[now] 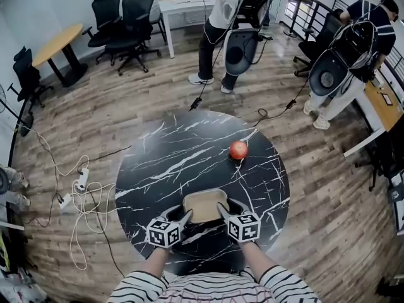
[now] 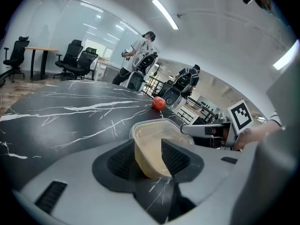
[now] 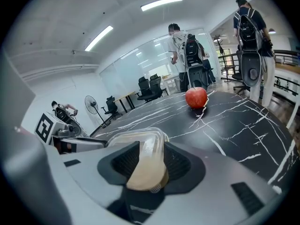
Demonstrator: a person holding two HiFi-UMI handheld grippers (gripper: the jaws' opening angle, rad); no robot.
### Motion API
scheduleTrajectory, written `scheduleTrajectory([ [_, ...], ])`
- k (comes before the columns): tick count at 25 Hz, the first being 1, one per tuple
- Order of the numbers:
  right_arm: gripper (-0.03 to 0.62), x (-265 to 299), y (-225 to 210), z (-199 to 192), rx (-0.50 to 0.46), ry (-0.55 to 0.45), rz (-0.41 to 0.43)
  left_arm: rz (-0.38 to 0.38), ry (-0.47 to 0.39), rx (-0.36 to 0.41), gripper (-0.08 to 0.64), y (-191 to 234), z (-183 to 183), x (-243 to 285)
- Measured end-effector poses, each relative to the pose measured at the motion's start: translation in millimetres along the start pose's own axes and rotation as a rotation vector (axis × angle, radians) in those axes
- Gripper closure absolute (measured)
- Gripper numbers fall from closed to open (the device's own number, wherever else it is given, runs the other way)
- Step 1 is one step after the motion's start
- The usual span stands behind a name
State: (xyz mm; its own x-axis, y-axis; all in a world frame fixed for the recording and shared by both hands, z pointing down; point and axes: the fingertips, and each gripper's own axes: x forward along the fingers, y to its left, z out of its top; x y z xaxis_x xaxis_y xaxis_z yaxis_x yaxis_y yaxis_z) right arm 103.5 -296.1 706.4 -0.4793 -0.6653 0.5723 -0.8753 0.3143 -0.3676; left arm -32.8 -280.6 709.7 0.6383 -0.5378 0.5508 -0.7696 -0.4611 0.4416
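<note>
Open-plan office, w/ swivel chairs (image 1: 134, 19), white desk (image 1: 184, 5), glass partition (image 2: 58, 28) & ceiling strip lights (image 3: 161, 3).

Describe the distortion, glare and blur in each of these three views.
Head view: fisheye curves the floor around the black table; even light, apple sharp. Left gripper view: black vignette corners, ceiling strip light blown out, left tongs soft up close, shut on the tub. Right gripper view: same vignette, glare on the tub's clear rim between the right tongs.

Red apple (image 1: 238, 149), white-veined black table (image 1: 183, 163)
</note>
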Motion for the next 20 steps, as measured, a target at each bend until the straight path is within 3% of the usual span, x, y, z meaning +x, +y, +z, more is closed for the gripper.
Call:
scheduleTrajectory([
  [20, 0.428, -5.3, 2.2, 0.7, 0.023, -0.01, -0.011, 0.001, -0.035, -0.049, 0.403, -2.8, 3.2, -5.1],
])
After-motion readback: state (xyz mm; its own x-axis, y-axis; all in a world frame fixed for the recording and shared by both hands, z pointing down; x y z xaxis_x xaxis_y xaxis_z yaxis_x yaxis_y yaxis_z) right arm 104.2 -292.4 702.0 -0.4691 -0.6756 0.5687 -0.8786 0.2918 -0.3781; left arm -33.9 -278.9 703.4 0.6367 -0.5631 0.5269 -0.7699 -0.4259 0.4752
